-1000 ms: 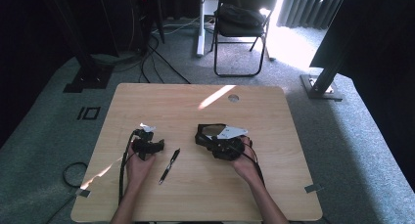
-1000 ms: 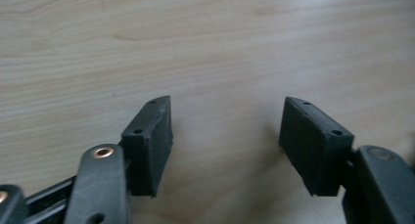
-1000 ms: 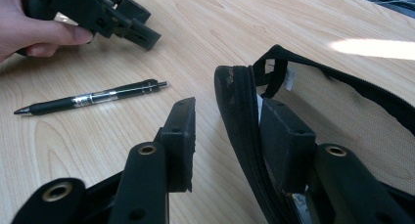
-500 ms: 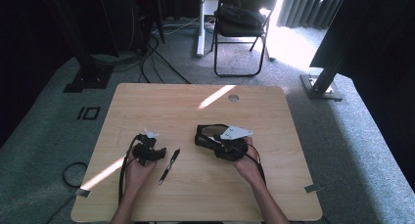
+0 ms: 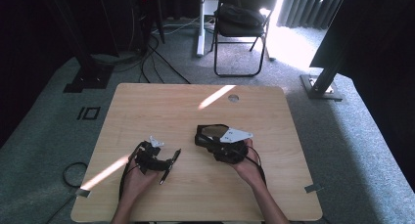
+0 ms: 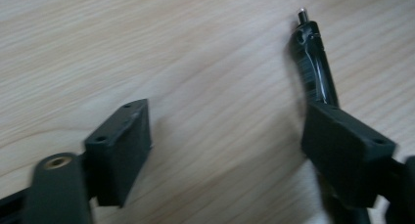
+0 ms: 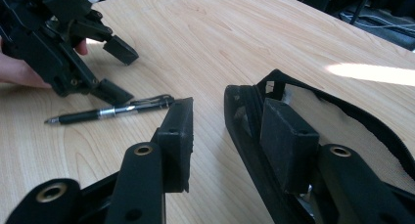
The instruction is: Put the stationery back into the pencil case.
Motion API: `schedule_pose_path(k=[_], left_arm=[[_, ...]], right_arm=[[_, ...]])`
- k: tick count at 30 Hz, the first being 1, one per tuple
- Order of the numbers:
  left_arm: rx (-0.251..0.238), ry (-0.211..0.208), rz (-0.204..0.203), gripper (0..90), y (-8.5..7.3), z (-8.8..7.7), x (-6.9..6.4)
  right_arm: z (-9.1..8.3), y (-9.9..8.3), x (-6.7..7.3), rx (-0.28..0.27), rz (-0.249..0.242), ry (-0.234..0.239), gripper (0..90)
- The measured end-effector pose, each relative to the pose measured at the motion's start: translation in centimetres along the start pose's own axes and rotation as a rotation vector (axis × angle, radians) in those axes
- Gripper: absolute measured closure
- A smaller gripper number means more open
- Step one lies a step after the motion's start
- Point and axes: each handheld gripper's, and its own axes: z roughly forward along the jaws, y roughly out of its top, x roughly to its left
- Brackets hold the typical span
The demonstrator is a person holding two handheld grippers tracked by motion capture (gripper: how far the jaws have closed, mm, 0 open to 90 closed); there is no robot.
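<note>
Since the earlier frame the left tongs (image 5: 166, 161) have slid across the table (image 5: 147, 106) to the pen (image 5: 169, 164), which has kept its place. Their jaws stand open and empty; the pen lies just beside one jaw, apparently outside the gap. The right tongs (image 7: 230, 131) are partly open; a black pouch (image 7: 352, 131) has its rim between the jaws, grip unclear.
</note>
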Motion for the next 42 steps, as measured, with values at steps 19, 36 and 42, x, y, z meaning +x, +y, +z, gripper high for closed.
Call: schedule_pose_path(k=[19,36,42], left_arm=[[0.032,-0.022,0.082,8.7,0.2,0.0,-1.0],[0.097,-0.109,0.184,2.3,-0.2,-0.3,-1.4],[0.070,-0.118,0.189,2.0,0.1,0.2,-2.4]], right_arm=[[0.0,0.0,0.6,-0.002,-0.010,0.015,55.0],[0.0,0.0,0.6,-0.004,-0.010,0.018,54.2],[0.1,-0.1,1.0,0.004,-0.016,0.023,53.6]])
